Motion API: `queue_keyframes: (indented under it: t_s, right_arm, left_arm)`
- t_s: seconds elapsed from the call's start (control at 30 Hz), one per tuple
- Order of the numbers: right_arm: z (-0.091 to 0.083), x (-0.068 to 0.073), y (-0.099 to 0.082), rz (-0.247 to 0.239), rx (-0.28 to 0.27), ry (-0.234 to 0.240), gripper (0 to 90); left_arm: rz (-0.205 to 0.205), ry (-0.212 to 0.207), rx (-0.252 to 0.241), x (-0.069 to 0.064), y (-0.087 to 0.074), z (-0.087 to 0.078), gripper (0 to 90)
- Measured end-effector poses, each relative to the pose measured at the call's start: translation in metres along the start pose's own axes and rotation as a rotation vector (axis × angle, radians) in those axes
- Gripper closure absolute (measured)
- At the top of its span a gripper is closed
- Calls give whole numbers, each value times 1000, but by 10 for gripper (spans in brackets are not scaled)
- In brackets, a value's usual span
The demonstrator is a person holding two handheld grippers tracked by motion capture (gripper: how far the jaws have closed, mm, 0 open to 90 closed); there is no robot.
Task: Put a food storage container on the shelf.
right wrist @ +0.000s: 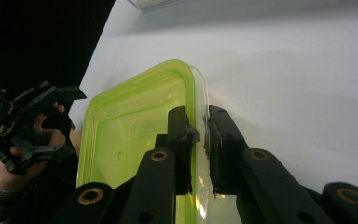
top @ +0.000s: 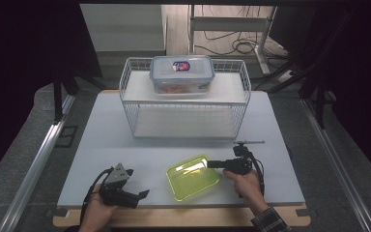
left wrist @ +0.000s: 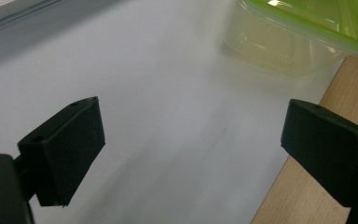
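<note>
A clear plastic container with a translucent green lid (top: 192, 177) lies on the white table near the front edge, right of centre. My right gripper (top: 208, 164) comes at it from the right and is shut on its edge (right wrist: 198, 116): one jaw lies over the green lid (right wrist: 130, 126), the other against the outside of the clear wall. My left gripper (top: 137, 182) rests at the front left, a hand's width from the container. Its jaws stand wide open (left wrist: 191, 126) over bare table, with the container (left wrist: 284, 42) ahead to the right.
A white wire basket rack (top: 125, 92) stands at the back of the table, and on its top shelf sits a clear lidded box (top: 182, 73). The wooden front edge (left wrist: 307, 154) of the table runs just under my left gripper. Dark curtains flank both sides.
</note>
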State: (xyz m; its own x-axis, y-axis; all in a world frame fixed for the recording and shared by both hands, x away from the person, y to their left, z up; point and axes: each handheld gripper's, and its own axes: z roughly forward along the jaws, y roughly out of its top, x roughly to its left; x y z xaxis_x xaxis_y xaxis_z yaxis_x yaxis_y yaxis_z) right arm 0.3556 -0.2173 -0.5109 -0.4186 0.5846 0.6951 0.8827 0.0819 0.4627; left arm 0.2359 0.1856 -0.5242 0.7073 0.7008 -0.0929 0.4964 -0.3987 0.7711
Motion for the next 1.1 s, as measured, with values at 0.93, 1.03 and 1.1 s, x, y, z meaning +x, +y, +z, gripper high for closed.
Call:
queue_keyframes:
  t_s: [0.93, 1.03, 1.1]
  right_arm:
    - [-26, 9, 15, -14, -108, 51, 800]
    - [-28, 11, 17, -10, -113, 58, 799]
    - [-31, 15, 20, -15, -122, 58, 800]
  left_arm:
    - [-5, 5, 0, 1, 0, 0, 61]
    - [-5, 5, 0, 1, 0, 0, 61]
    - [-5, 5, 0, 1, 0, 0, 61]
